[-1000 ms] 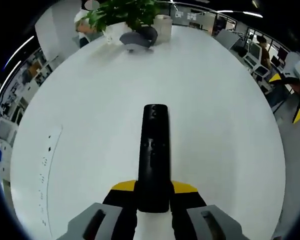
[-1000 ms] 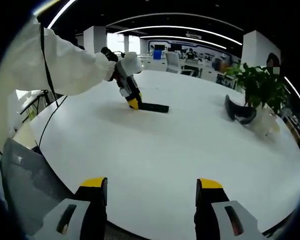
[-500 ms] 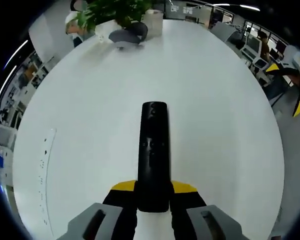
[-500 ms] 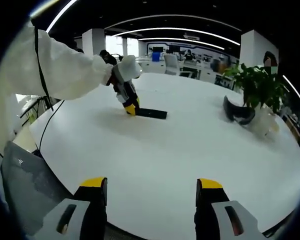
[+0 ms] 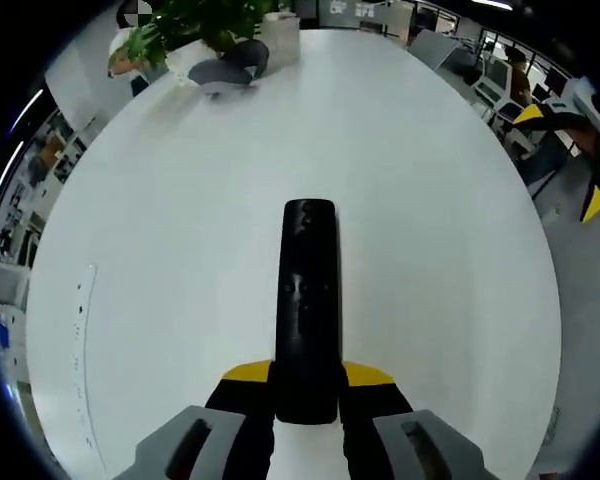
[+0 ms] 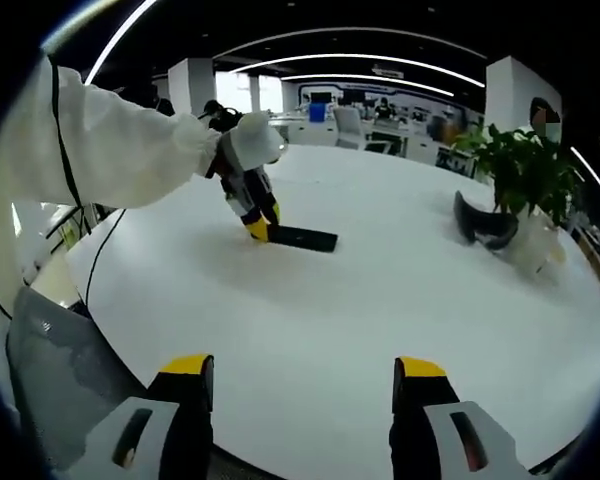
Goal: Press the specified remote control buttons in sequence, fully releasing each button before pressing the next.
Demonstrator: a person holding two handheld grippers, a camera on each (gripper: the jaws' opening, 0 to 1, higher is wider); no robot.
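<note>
Between the yellow-tipped jaws of the left hand-held gripper [image 5: 306, 385], closed on its near end, a black remote control [image 5: 307, 305] lies flat along the white worktop [image 5: 430, 200]. Its buttons are too small to read. Nearer the person, the right hand-held gripper [image 6: 305, 385] hangs wide apart, holding nothing. Beyond, a potted plant [image 6: 520, 180] stands.

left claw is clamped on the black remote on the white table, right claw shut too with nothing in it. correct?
Not quite. The right claw is open, its jaws wide apart over the white table, as the right gripper view shows. The rest holds: the left claw is clamped on the black remote.
</note>
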